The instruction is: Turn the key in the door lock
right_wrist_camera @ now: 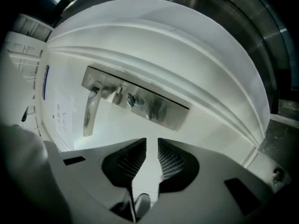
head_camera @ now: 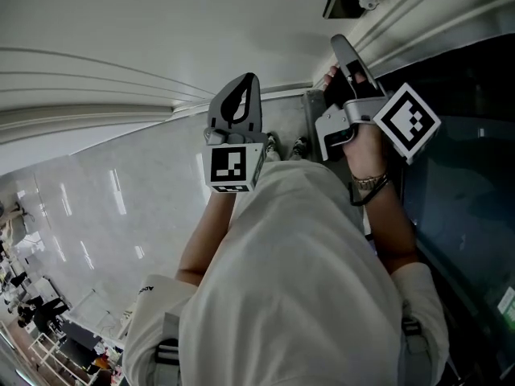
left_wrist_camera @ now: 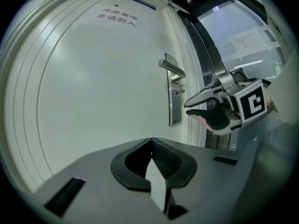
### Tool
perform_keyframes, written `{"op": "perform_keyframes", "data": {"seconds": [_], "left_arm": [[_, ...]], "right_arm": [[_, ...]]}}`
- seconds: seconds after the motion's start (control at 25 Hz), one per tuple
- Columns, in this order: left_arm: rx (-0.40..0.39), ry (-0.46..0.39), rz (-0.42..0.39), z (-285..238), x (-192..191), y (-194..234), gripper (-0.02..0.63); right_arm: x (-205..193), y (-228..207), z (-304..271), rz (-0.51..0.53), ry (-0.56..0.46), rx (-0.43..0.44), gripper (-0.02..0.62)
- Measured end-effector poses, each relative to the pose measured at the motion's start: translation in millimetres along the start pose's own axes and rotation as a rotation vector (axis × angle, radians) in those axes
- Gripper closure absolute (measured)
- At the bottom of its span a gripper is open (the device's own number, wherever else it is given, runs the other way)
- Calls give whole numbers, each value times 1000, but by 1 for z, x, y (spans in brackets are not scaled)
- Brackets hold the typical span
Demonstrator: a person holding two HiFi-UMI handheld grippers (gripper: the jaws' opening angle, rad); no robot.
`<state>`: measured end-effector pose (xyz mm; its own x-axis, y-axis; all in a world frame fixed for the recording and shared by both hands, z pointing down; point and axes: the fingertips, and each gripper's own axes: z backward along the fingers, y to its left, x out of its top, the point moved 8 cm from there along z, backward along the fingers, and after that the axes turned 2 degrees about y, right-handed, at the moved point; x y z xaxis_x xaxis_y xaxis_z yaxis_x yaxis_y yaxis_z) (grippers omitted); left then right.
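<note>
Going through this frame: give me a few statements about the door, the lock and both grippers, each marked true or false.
1. The right gripper is clamped on the key. False: its jaws stand apart and empty, short of the key.
2. The left gripper has its jaws together, holding nothing. True.
3. The door is dark brown. False: it is white.
4. A lever handle sits on the metal lock plate. True.
</note>
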<state>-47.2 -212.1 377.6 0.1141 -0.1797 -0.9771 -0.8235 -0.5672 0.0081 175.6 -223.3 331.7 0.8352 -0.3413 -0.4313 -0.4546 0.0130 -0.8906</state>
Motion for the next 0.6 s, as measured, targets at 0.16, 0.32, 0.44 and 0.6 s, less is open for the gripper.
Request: {"op": "perform_keyframes", "data": {"seconds": [0.16,0.32,0.44,0.6], "left_arm": [[-5,1,1,-1,1,-1,597],[-15,8,7,1,0,-5,597],[-24,18,7,2,-3,-7,597],[-24,30,-3,2,-8,-5,597]], "right_arm": [[-27,-25,6,-24,75,-97,543],[-39,-34,17,139,108,-156,545],[-46,-46,25,256,134,-202,545],[-53,-55,32,416,149,-243,565]]}}
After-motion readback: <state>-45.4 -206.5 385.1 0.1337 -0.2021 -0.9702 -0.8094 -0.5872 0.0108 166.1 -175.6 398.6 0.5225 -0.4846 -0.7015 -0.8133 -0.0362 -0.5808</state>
